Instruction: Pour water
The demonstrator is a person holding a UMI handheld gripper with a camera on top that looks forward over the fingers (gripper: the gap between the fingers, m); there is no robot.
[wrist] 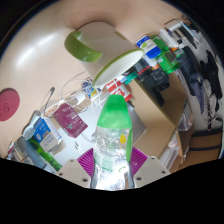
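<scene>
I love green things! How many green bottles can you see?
1. The green bottle is clamped between the two fingers of the hand-held gripper, with the white table beyond it. More could be hidden in the clutter further off.

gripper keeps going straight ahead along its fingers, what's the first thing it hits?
Nothing before the green bottle: it already sits between the gripper fingers. Beyond it, likely the clear container on the table, though depth is unclear.

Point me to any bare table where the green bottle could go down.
Gripper is shut on the green bottle. Bare table lies between the red disc and the green-and-white holder. It is crowded just ahead of the fingers around the clear cup, and by the bottles beyond.
</scene>
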